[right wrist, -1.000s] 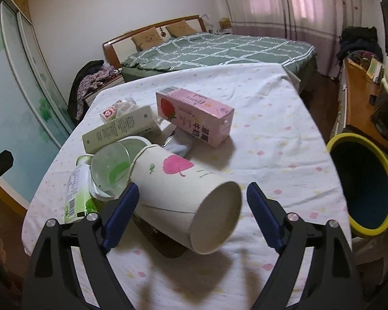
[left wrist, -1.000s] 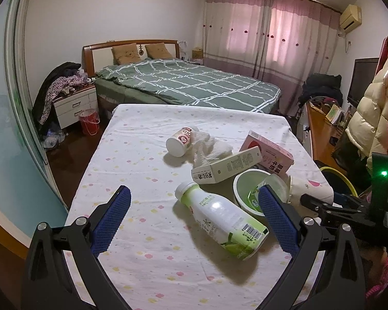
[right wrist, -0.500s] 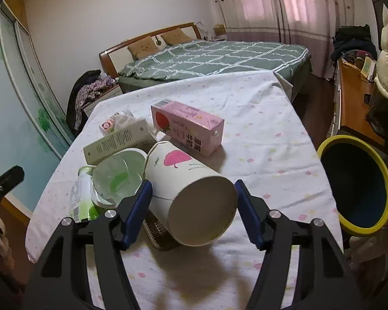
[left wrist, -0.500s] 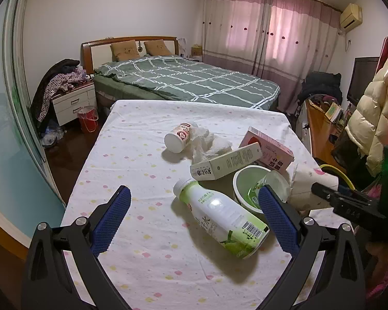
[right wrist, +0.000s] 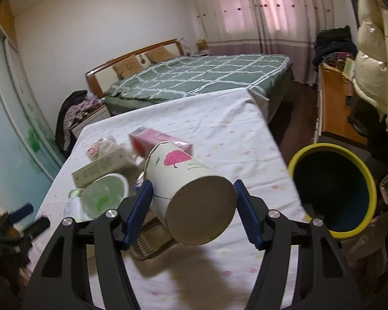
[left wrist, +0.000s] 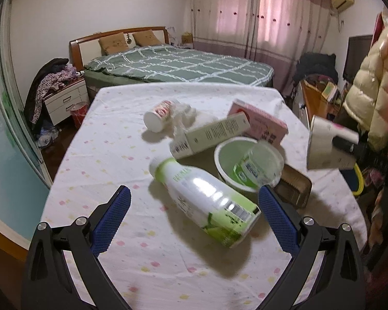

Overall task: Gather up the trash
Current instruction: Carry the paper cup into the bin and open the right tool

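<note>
Paper cup (right wrist: 191, 193) pinched by right gripper (right wrist: 194, 211); bin (right wrist: 333, 191) beside; left gripper (left wrist: 194, 217) spread around bottle (left wrist: 207, 199).

Two cartons (left wrist: 214, 134) – two bottles (left wrist: 207, 199) – one paper cup (right wrist: 188, 193) – one bin (right wrist: 333, 191).

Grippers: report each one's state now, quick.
Left gripper: open, empty, its jaws on either side of the green bottle lying on the table.
Right gripper: just closed on the paper cup, holding it.
</note>
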Tool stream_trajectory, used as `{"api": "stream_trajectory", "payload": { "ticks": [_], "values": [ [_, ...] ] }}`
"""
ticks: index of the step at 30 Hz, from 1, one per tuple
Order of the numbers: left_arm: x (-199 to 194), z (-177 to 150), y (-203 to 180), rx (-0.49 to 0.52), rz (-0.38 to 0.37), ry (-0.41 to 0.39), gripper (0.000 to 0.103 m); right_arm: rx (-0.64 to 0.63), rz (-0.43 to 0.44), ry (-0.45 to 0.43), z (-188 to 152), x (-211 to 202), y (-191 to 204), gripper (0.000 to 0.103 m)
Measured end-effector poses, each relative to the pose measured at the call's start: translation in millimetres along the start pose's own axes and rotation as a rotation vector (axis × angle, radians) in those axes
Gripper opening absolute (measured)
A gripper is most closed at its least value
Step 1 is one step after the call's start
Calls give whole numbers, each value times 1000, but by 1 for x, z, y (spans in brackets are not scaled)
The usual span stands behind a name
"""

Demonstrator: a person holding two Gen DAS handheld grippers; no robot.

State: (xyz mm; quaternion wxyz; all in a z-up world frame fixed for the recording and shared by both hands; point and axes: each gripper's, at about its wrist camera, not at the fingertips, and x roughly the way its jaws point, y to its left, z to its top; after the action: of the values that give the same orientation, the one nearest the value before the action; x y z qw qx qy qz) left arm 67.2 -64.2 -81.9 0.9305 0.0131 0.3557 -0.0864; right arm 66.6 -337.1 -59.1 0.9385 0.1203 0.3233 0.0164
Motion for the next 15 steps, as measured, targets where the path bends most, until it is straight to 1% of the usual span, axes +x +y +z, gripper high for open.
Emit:
{"api": "stream_trajectory", "payload": {
  "ticks": [3,9,15],
  "values": [
    [10,-6,-8,20,16,20,97,25,-47,-25,4,-4,-15,61],
    [27,-10,-10,13,40,50,97,84,-165,-75,13,-9,-54,61],
    [35,-12,-13,21,49,61,97,160,-337,-94,18,-1,-104,61]
  ]
}}
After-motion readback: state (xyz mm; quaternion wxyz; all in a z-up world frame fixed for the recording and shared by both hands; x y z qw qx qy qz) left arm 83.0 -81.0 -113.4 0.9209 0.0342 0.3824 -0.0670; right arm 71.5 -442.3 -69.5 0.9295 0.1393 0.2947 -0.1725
